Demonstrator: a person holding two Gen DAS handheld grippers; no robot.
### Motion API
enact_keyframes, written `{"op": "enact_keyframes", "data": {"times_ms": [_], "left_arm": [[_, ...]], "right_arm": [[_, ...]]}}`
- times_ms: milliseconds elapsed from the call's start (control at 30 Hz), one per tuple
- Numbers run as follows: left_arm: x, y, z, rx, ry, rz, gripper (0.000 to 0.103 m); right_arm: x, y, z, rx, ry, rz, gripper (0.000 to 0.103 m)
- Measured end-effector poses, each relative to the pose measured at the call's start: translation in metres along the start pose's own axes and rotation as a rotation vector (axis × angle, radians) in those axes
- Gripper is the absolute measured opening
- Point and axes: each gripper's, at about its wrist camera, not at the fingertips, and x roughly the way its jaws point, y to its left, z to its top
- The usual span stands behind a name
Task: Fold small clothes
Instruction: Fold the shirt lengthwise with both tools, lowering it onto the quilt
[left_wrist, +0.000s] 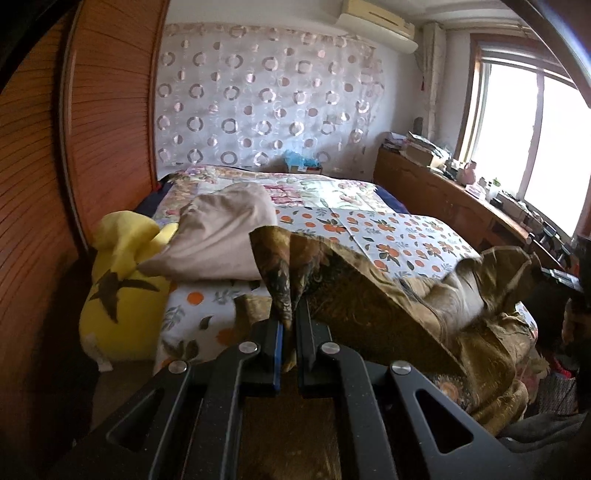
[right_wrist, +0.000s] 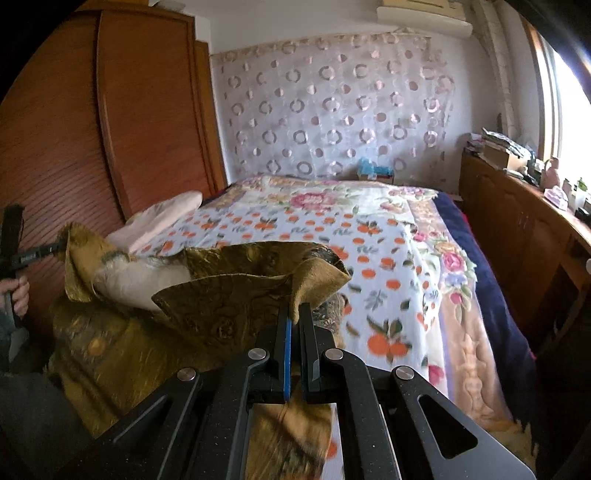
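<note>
The olive-gold patterned garment hangs lifted over the near end of the bed, stretched between both tools. The left tool is clamped tight on one corner; the right tool is likewise closed on another. The cloth sags in the middle, showing its pale lining. Each grip takes only a thin edge, so a hard pull apart could tug a corner free, and the slack middle may bunch into a crooked fold.
</note>
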Motion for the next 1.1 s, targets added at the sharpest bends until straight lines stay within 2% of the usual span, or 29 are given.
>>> {"op": "enact_keyframes", "data": {"times_ms": [200, 300, 367, 400, 433, 467, 500, 533, 633, 767, 867, 1100], "left_arm": [[-0.019, -0.006, -0.012, 0.048, 0.0, 0.024, 0.007], [-0.018, -0.004, -0.018, 0.061, 0.017, 0.027, 0.018], [-0.018, 0.001, -0.019, 0.058, 0.014, 0.04, 0.03], [-0.019, 0.004, -0.019, 0.049, 0.011, 0.043, 0.033], [-0.02, 0.008, -0.018, 0.035, 0.007, 0.043, 0.044], [-0.021, 0.012, -0.018, 0.021, 0.0, 0.044, 0.048], [-0.022, 0.016, -0.017, 0.012, -0.005, 0.047, 0.051], [-0.021, 0.019, -0.018, 0.006, -0.009, 0.055, 0.058], [-0.01, 0.026, -0.017, -0.002, -0.007, 0.072, 0.073], [0.015, 0.032, -0.008, 0.012, 0.025, 0.096, 0.073], [0.033, 0.036, 0.002, 0.041, 0.043, 0.106, 0.073], [0.08, 0.05, 0.012, 0.058, 0.144, 0.082, 0.073]], "right_arm": [[-0.013, 0.006, -0.004, -0.023, 0.13, -0.044, 0.003], [-0.015, 0.002, -0.002, -0.007, 0.165, -0.054, 0.003], [-0.016, 0.001, 0.004, -0.018, 0.164, -0.061, 0.003], [-0.018, 0.0, 0.008, -0.022, 0.16, -0.072, 0.01], [-0.02, -0.002, 0.012, -0.023, 0.151, -0.086, 0.016], [-0.023, -0.005, 0.018, -0.023, 0.146, -0.097, 0.021], [-0.024, -0.004, 0.018, -0.03, 0.154, -0.112, 0.036], [-0.025, -0.006, 0.023, -0.046, 0.158, -0.148, 0.043], [-0.024, -0.01, 0.032, -0.062, 0.142, -0.198, 0.043], [-0.002, -0.012, 0.043, -0.071, 0.152, -0.194, 0.043], [0.019, -0.015, 0.039, -0.057, 0.162, -0.167, 0.043], [0.06, -0.04, 0.03, 0.013, 0.2, -0.102, 0.044]]}}
